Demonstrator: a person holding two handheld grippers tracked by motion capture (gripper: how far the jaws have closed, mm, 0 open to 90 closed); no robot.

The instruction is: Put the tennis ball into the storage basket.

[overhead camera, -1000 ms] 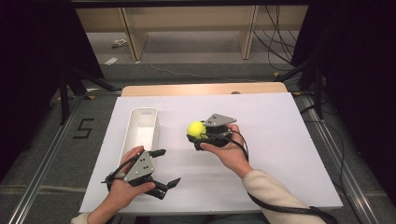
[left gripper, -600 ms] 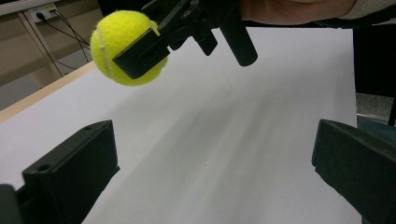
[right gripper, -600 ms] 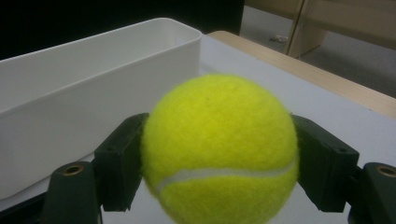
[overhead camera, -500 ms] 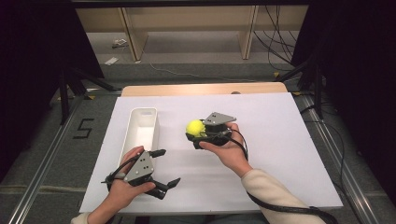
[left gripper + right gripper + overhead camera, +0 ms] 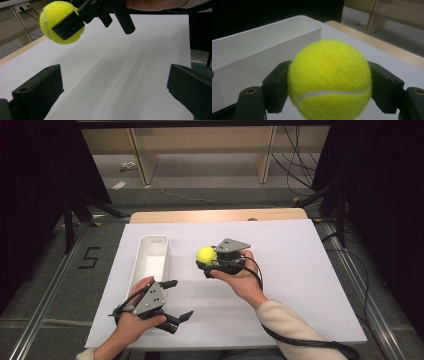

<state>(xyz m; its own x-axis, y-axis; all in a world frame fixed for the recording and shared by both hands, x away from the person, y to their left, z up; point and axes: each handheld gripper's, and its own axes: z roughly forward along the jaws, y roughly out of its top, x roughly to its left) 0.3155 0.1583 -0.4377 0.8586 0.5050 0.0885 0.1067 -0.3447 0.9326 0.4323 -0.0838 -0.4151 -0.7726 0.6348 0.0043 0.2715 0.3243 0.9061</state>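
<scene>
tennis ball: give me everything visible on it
The tennis ball is bright yellow-green with fuzzy felt and a curved white seam. It looks whole and round. The right tool clamps it, one black jaw on each side, and holds it above the white table sheet, beside the long white bin. Nothing else touches it.

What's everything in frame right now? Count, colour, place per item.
tennis ball: 1, yellow-green, clamped between the right gripper's jaws, off the sheet, right of the bin
bin: 1, white, long open box on the left part of the sheet, nothing visible in it
sheet: 1, white, covering most of the table
table: 1, light wood, edge showing at the far side
number 5: 1, black, marked on the floor left of the table
right gripper: 1, black with grey plate, held above mid-sheet, shut on the ball
left gripper: 1, black with grey plate, near edge of the sheet, jaws wide apart, holding nothing
</scene>
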